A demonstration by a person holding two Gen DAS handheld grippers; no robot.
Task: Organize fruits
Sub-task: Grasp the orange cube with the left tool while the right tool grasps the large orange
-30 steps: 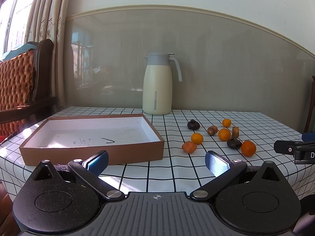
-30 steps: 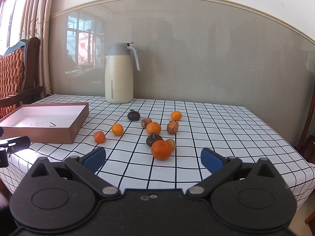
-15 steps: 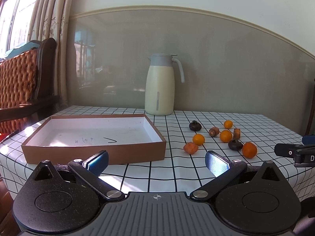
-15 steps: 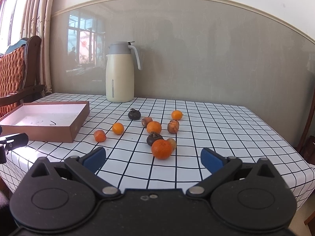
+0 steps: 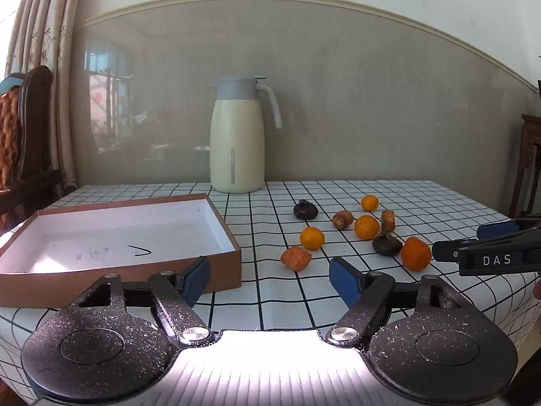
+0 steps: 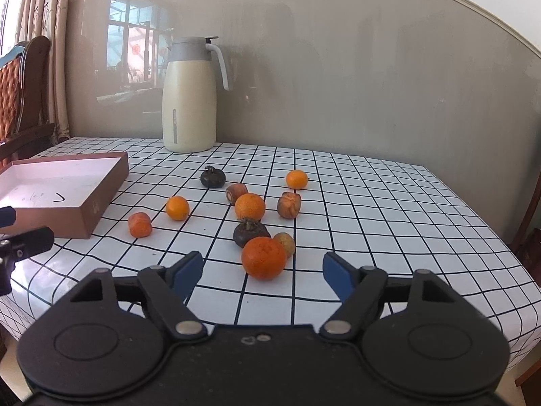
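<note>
Several fruits lie scattered on the checked tablecloth: oranges, dark mangosteens and brownish pieces. The big orange [image 6: 263, 257] sits just beyond my right gripper [image 6: 263, 275], whose jaws are closing with nothing between the pads. My left gripper [image 5: 270, 279] hovers over the table's front edge, jaws closing on air; an orange chunk [image 5: 296, 258] and a small orange [image 5: 311, 238] lie just ahead of it. The shallow brown box [image 5: 216, 279] with a white inside rests to the left. In the left wrist view the right gripper [image 5: 449, 248] enters from the right beside the big orange [image 5: 416, 253].
A cream thermos jug [image 5: 236, 145] stands at the back by the grey wall. A wooden chair with an orange cushion [image 5: 10, 128] is at the far left beside curtains. The left gripper's fingertips [image 6: 30, 242] show at the left edge of the right wrist view.
Both grippers have moved forward toward the table and the fruit looks nearer. The jaws of both have narrowed from their wide stance.
</note>
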